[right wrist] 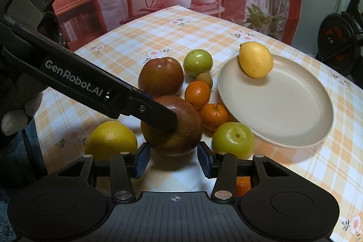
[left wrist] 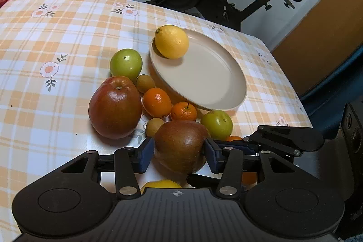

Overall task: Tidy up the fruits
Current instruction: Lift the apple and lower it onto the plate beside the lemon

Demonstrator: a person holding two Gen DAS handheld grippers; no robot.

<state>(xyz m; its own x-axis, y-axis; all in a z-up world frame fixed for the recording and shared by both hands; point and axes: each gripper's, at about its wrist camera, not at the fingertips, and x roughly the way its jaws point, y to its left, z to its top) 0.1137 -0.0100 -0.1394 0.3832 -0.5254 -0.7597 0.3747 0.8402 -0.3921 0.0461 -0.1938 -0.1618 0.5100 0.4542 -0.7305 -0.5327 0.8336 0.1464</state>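
Left gripper (left wrist: 179,151) clamps apple (left wrist: 181,146) — underside hidden

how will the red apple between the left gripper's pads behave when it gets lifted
The near red apple looks firm, so it probably won't deform between the left gripper pads. Its skin is glossy and rounded, so it may slip or twist. If released on the flat tablecloth, it would likely roll.
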